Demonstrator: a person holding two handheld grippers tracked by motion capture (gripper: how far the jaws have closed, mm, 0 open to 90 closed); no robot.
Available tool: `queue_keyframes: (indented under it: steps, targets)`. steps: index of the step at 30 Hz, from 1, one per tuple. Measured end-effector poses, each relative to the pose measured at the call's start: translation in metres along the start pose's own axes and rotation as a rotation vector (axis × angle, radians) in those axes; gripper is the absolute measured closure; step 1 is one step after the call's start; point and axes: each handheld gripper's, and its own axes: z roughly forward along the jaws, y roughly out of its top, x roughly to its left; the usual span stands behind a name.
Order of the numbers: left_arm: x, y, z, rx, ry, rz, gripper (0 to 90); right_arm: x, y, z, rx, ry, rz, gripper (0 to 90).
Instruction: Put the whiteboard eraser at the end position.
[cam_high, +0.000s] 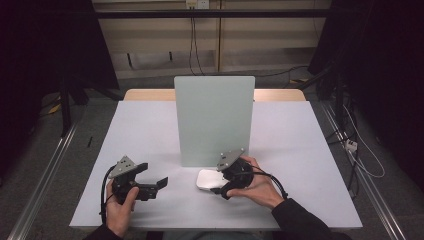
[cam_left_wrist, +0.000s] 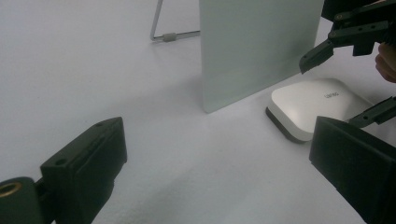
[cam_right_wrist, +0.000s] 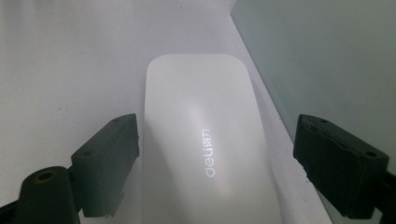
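A white computer mouse (cam_high: 207, 179) with a dark base and a "deli" mark lies flat on the white table, just in front of the upright panel. My right gripper (cam_high: 220, 183) reaches over it from the right. In the right gripper view the jaws of my right gripper (cam_right_wrist: 217, 154) stand apart on either side of the mouse (cam_right_wrist: 205, 140), with a clear gap at the panel-side jaw. My left gripper (cam_high: 154, 175) hovers to the left of the mouse, open and empty. The left gripper view looks past my left gripper (cam_left_wrist: 217, 158) at the mouse (cam_left_wrist: 310, 105) and the right gripper (cam_left_wrist: 329, 93).
A tall pale grey-green panel (cam_high: 214, 120) stands upright mid-table, directly behind the mouse, propped by a wire stand (cam_left_wrist: 163, 35). The white table top (cam_high: 145, 130) spreads bare to the left and right of it. Cables and metal rails run along the floor beside the table.
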Motion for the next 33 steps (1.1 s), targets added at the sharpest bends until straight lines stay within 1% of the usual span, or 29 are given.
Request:
queue_keyframes:
  steps: [1, 3, 7, 8, 9, 10, 12, 14, 15, 16, 17, 19, 22, 24, 28, 29, 31, 33]
  targets:
    - [0.000, 0.000, 0.000, 0.001, -0.001, 0.000, 4.0, 0.000, 0.000, -0.001, 0.000, -0.003, 0.011, 12.5]
    - [0.000, 0.000, 0.000, -0.001, 0.000, -0.001, 4.0, 0.001, 0.000, -0.002, -0.008, -0.020, 0.017, 8.7]
    - [0.000, 0.000, 0.001, -0.004, -0.004, -0.001, 4.0, 0.002, -0.001, -0.008, -0.039, -0.067, 0.028, 8.8]
    - [0.000, 0.000, 0.001, 0.001, 0.000, 0.003, 4.0, 0.001, -0.001, -0.010, -0.041, -0.076, 0.046, 9.3]
    - [0.000, 0.001, 0.000, 0.006, -0.006, 0.006, 4.0, 0.000, -0.002, -0.012, -0.050, -0.073, 0.061, 8.5]
    - [-0.001, 0.000, 0.001, -0.001, 0.000, 0.002, 4.1, 0.000, -0.003, -0.012, -0.055, -0.070, 0.074, 8.3]
    - [0.000, 0.001, 0.001, 0.005, -0.003, 0.005, 4.0, -0.002, -0.005, -0.015, -0.064, -0.090, 0.099, 8.1]
    - [0.000, 0.001, 0.001, 0.009, -0.004, 0.010, 4.0, -0.002, -0.007, -0.017, -0.072, -0.098, 0.109, 8.1]
    - [0.000, 0.001, 0.001, 0.003, 0.004, 0.009, 4.0, -0.002, -0.007, -0.018, -0.076, -0.101, 0.114, 8.1]
    - [0.000, 0.001, 0.001, 0.007, -0.003, 0.008, 4.0, -0.002, -0.008, -0.019, -0.081, -0.102, 0.120, 8.5]
    - [-0.001, 0.001, 0.002, 0.002, 0.005, 0.005, 4.0, -0.002, -0.009, -0.020, -0.089, -0.108, 0.127, 8.6]
    - [-0.001, 0.001, 0.003, -0.001, -0.004, 0.002, 4.0, -0.003, -0.010, -0.023, -0.104, -0.111, 0.143, 8.9]
    - [-0.001, 0.001, 0.003, 0.007, 0.008, 0.012, 4.0, -0.005, -0.014, -0.027, -0.131, -0.127, 0.184, 9.8]
    - [-0.001, 0.001, 0.003, 0.010, 0.009, 0.016, 4.0, -0.006, -0.016, -0.030, -0.139, -0.157, 0.204, 9.8]
    - [-0.001, 0.002, 0.003, 0.010, 0.017, 0.019, 4.0, -0.006, -0.020, -0.036, -0.156, -0.191, 0.230, 9.9]
    - [-0.001, 0.002, 0.003, 0.012, 0.015, 0.021, 4.0, -0.006, -0.021, -0.037, -0.164, -0.200, 0.239, 10.0]
    - [-0.002, 0.002, 0.003, 0.015, 0.024, 0.025, 4.0, -0.006, -0.024, -0.040, -0.176, -0.215, 0.263, 10.1]
    - [-0.002, 0.002, 0.004, 0.018, 0.024, 0.029, 4.0, -0.006, -0.027, -0.042, -0.172, -0.230, 0.282, 11.0]
